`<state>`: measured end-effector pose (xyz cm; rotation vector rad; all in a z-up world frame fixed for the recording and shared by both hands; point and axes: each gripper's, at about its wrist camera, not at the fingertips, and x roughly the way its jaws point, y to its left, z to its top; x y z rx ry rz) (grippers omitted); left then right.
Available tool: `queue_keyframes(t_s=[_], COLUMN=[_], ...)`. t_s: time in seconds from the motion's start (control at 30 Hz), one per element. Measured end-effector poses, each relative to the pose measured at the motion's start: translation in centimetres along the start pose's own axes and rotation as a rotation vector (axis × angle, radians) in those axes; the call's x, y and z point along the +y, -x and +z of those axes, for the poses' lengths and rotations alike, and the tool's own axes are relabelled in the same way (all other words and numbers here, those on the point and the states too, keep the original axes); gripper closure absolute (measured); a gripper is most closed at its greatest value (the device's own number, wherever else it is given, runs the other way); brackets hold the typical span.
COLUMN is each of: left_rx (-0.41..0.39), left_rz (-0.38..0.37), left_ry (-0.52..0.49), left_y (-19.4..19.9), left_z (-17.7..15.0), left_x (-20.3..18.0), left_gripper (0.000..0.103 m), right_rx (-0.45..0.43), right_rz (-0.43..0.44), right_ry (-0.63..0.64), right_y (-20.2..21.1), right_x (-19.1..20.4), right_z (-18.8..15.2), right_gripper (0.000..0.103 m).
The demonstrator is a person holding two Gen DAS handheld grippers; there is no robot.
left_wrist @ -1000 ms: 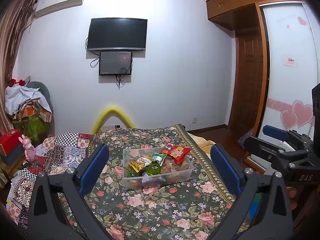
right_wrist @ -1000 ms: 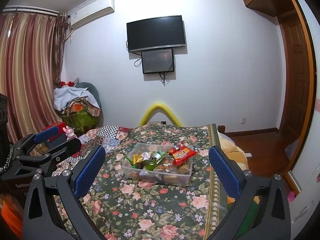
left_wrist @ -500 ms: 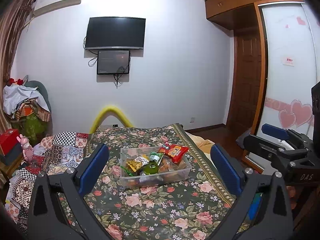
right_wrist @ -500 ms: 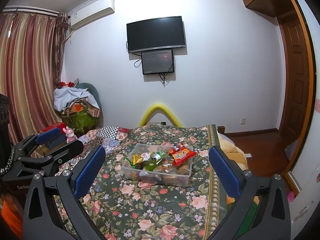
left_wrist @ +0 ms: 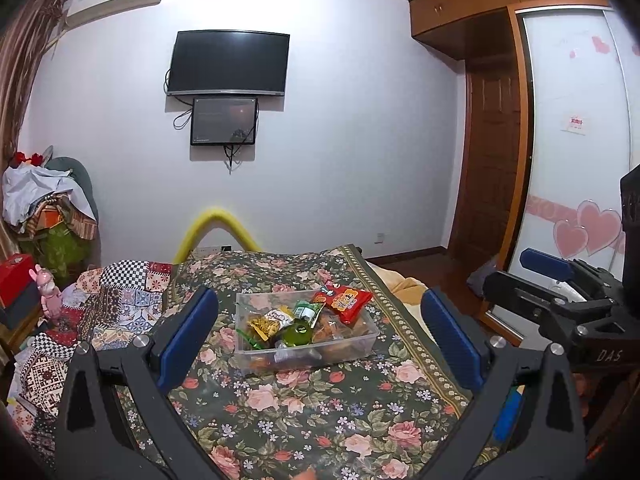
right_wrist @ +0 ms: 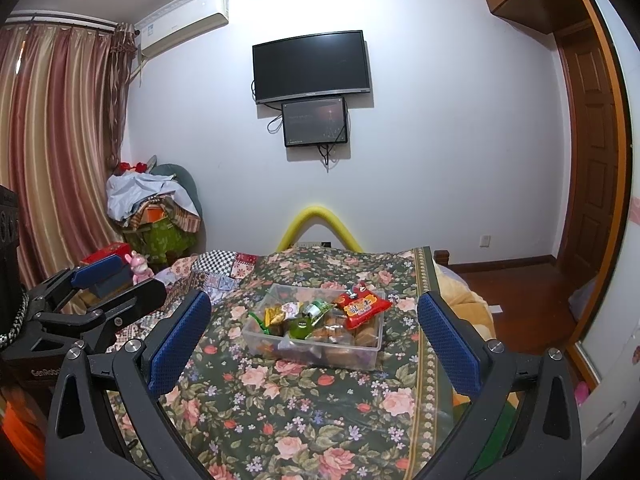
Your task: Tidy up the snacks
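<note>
Basically both grippers hang back over the bedspread, well short of the bin: left gripper spread wide and holding nothing, right gripper likewise. Left to right in the bin: yellow packs, green pack, green bottle, red bag draped over the far right corner, touching the rim. Likely handling: packs are light, crinkly and slippery, so pinch a crimped seam or edge, not the puffed middle; contents may crush. Bottle is rigid and heavier; take it across the body. Bin walls are thin clear plastic and may flex. No snacks seen lying loose on the bedspread.
</note>
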<state>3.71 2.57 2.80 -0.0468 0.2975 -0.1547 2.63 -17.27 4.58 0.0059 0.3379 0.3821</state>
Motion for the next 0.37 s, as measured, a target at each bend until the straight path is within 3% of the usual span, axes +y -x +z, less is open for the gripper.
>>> queue_keyframes(t_s=[0.37], left_rx=[0.009], left_rz=[-0.004], left_ry=[0.019], left_y=[-0.27], left_z=[-0.35], left_x=[0.53], left_gripper=[0.000], right_rx=[0.009], right_rz=[-0.004], right_ry=[0.002], right_y=[-0.19], right_x=[0.34], right_z=[-0.22], right_gripper=[0.000])
